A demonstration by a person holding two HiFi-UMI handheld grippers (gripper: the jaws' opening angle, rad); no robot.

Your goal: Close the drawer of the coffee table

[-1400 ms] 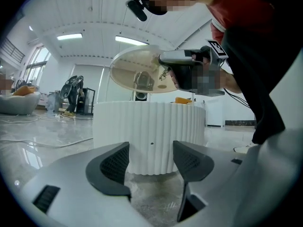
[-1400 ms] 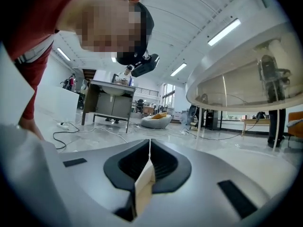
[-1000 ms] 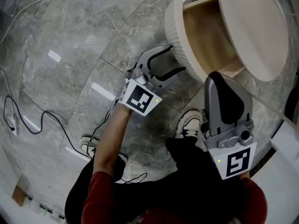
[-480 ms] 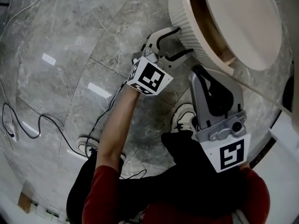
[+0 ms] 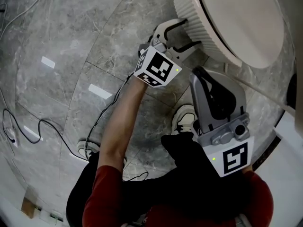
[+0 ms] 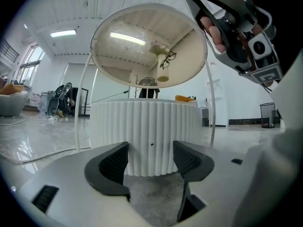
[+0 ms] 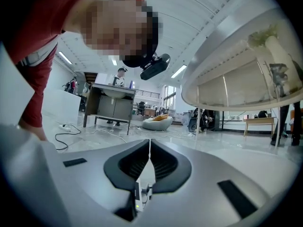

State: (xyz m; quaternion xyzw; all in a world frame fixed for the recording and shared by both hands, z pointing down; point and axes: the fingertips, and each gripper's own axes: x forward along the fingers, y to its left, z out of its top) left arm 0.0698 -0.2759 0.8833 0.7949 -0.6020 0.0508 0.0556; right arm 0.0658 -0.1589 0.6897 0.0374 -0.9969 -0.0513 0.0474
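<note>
The room is a bright white hall with a polished grey marble floor (image 5: 71, 46) and strip lights overhead. The coffee table (image 5: 241, 18) stands at the far edge of the head view, its round cream surface raised on thin white legs (image 6: 80, 103). Below it sits the drawer (image 6: 147, 131), a drum with a ribbed white front. It is tucked under the top, with none of its inside showing.

The left gripper (image 6: 150, 150) reaches out low to that ribbed front. Its jaws are spread wide with nothing between them, and the tips are right at the ribs, though I cannot tell whether they press on them. The right gripper (image 7: 149, 148) hangs back near the person's knees, well apart from the drawer, its jaws clenched together on nothing.

Thin black cables (image 5: 28, 122) trail across the floor to the left. A pale shoe (image 5: 187, 117) is planted just short of the table. A desk (image 7: 111, 103) and a beanbag (image 7: 158, 122) stand far off across the hall.

A second ago the drawer stuck out with its wooden inside open to view. It has since slid home, and the left gripper has followed it in.
</note>
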